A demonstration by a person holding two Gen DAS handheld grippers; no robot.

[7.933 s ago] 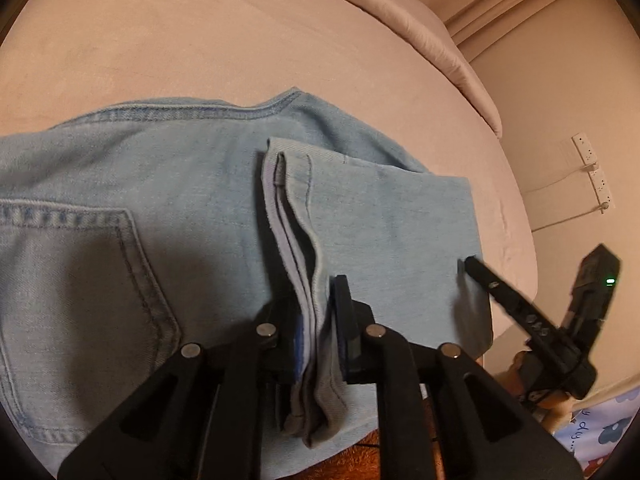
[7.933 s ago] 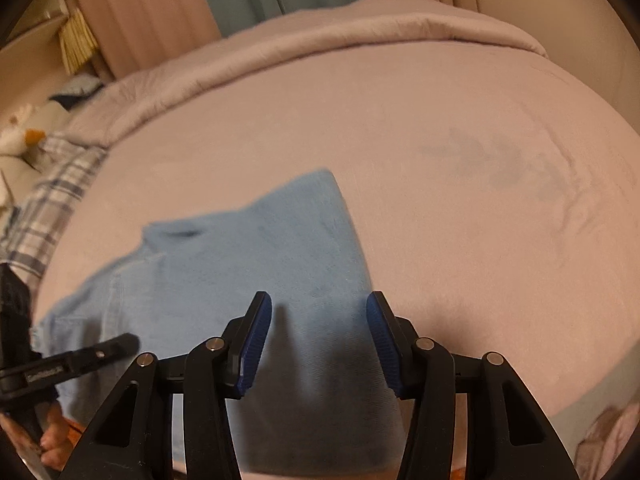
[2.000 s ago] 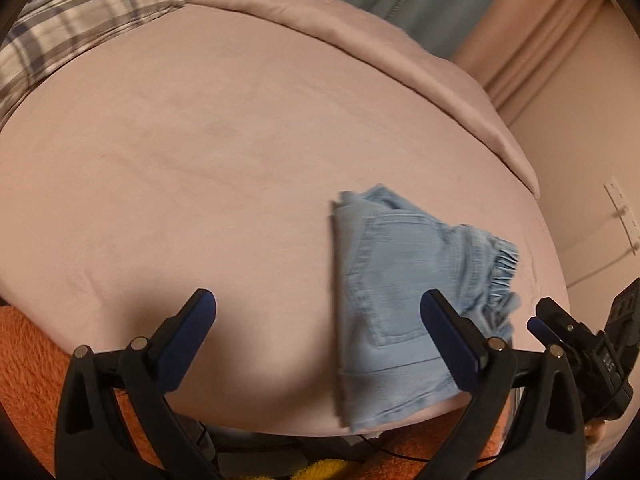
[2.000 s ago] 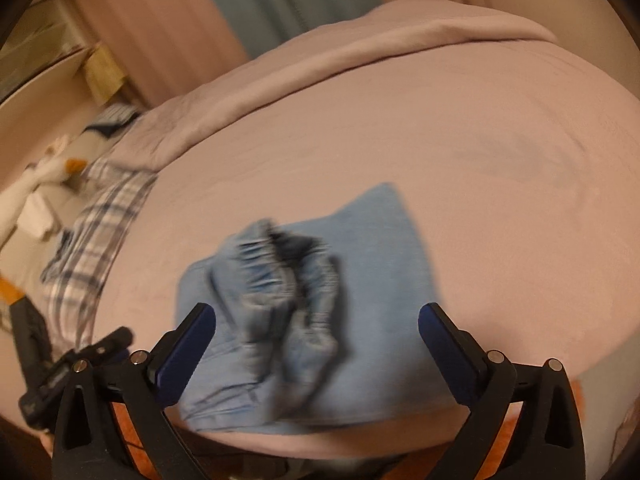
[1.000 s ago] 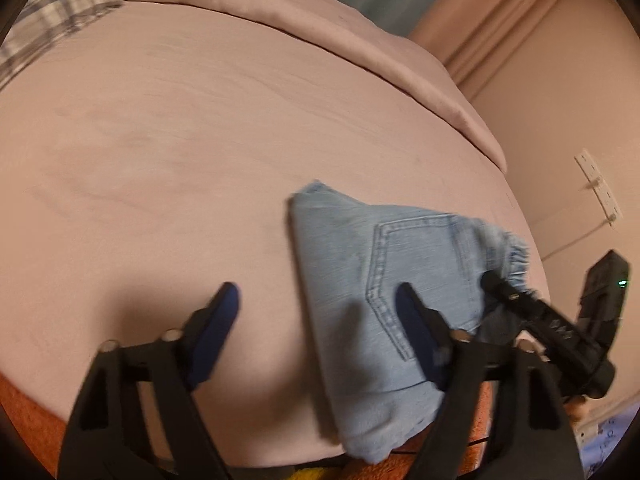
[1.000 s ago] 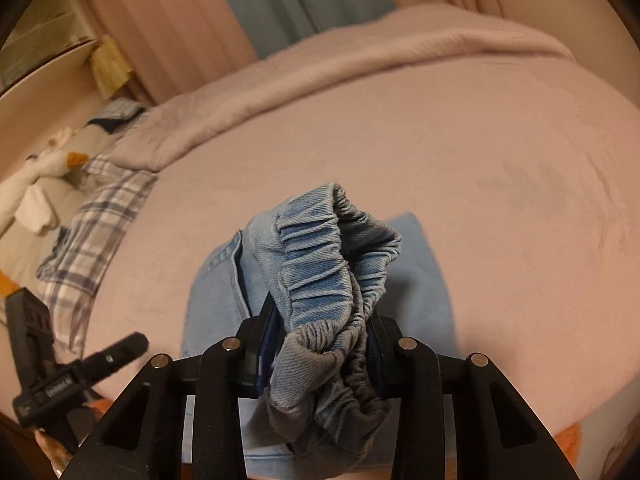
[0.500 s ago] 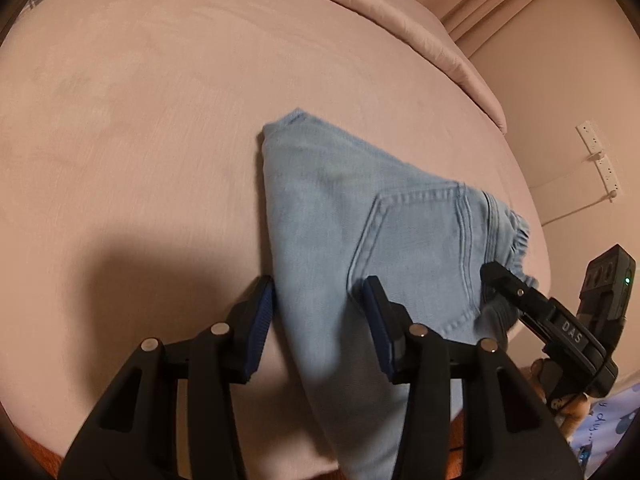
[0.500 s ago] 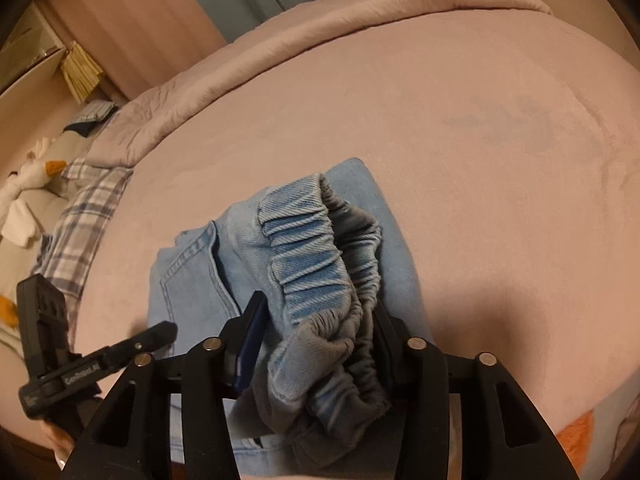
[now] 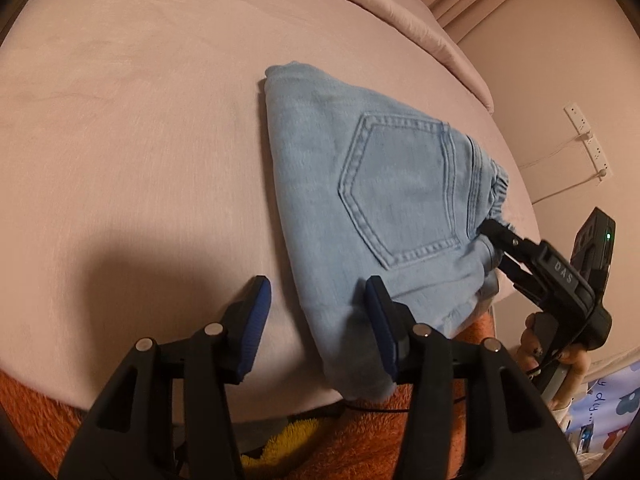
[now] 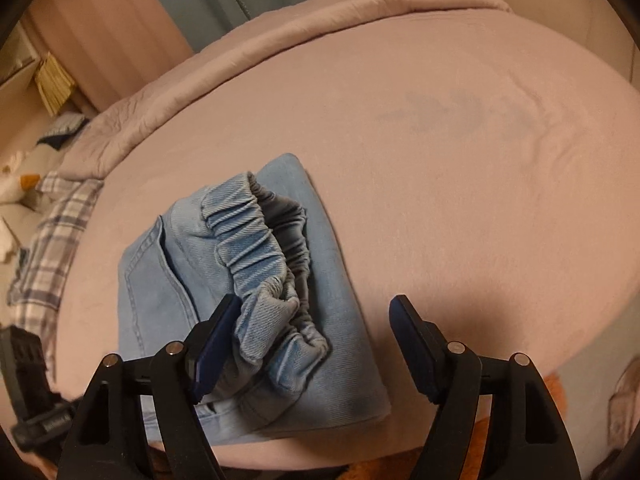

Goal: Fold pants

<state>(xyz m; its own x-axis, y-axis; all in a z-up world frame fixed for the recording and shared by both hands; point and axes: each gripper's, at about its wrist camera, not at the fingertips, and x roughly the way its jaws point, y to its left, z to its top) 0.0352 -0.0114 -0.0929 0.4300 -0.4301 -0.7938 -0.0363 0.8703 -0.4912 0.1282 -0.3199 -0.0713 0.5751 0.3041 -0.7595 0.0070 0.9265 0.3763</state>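
Note:
The light blue denim pants (image 9: 372, 200) lie folded into a small bundle near the front edge of the pink bed (image 9: 132, 128), back pocket up. My left gripper (image 9: 318, 316) is open, its jaws astride the bundle's near left edge. My right gripper (image 10: 316, 336) is open over the elastic waistband (image 10: 260, 248), which lies bunched on top of the bundle; its left finger (image 10: 218, 330) touches the waistband. The right gripper also shows in the left wrist view (image 9: 508, 248) at the bundle's right end.
A pink duvet roll (image 10: 320, 20) lies along the bed's far side. A plaid cloth (image 10: 48, 240) lies at the left. An orange fuzzy fabric (image 9: 360, 440) sits below the bed's front edge. A wall with sockets (image 9: 588, 140) is at the right.
My right gripper has opened and let go of the waistband, which now rests on the bundle. My left gripper has moved closer over the bundle's near edge.

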